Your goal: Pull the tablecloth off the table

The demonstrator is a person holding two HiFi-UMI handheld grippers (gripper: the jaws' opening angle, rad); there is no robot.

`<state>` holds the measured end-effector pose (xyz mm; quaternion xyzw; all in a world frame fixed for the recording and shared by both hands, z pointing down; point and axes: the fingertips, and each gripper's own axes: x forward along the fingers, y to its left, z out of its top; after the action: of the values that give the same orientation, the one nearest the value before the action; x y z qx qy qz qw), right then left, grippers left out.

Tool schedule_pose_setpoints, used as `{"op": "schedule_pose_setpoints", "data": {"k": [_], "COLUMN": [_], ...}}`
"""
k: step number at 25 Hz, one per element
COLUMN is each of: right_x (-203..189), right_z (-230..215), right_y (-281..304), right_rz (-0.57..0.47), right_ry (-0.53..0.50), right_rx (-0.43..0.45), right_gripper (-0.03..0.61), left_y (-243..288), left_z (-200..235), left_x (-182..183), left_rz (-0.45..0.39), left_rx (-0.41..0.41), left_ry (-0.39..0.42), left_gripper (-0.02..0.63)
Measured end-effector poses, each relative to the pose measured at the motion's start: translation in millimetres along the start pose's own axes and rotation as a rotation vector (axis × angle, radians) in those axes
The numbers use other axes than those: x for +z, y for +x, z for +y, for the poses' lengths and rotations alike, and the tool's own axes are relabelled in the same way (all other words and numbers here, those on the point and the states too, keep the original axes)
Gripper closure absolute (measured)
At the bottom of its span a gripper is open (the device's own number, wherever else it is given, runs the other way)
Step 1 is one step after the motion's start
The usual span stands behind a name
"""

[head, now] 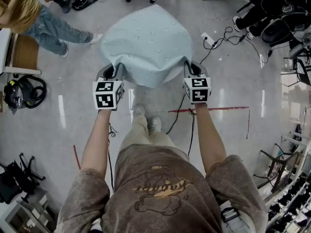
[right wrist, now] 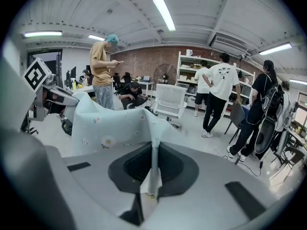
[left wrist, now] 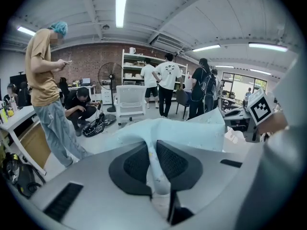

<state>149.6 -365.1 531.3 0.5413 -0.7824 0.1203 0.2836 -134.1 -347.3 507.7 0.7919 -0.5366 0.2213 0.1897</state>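
A pale blue tablecloth [head: 146, 42] with small flower prints is spread out ahead of me over the floor. No table shows under it. My left gripper [head: 111, 73] is shut on the cloth's near left corner. My right gripper [head: 193, 70] is shut on its near right corner. In the left gripper view a fold of the tablecloth [left wrist: 192, 133] runs down between the dark pads [left wrist: 136, 164] of the left gripper [left wrist: 156, 162]. The right gripper view shows the tablecloth [right wrist: 110, 128] pinched as a thin upright strip in the right gripper [right wrist: 153, 169].
A person in a tan shirt and jeans [head: 34, 21] stands at the far left. Other people [head: 272, 13] are at the far right, near a power strip with cables [head: 209, 39]. A white chair [left wrist: 130, 102] stands beyond the cloth. Red tape [head: 214, 109] marks the floor.
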Motion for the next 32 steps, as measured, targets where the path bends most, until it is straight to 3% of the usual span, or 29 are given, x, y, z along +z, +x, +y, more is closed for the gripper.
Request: {"op": "schedule_pose_setpoints", "data": {"k": [14, 32], "right_x": [94.1, 87.8], "right_z": [-19.4, -13.4], "right_y": [-55.6, -135.4], "right_rz": [-0.213, -0.322], "right_ry": [0.026, 0.049], "right_rx": [0.000, 0.078], "right_gripper": [0.557, 0.558], "left_y": [-58.1, -136.9], "left_z": [-17.2, -70.5], "left_x": [93.2, 88.5], "left_rz": [-0.182, -0.231], "left_rx": [0.007, 0.052], "left_ry": [0.056, 0.062], "left_gripper": [0.565, 0.569]}}
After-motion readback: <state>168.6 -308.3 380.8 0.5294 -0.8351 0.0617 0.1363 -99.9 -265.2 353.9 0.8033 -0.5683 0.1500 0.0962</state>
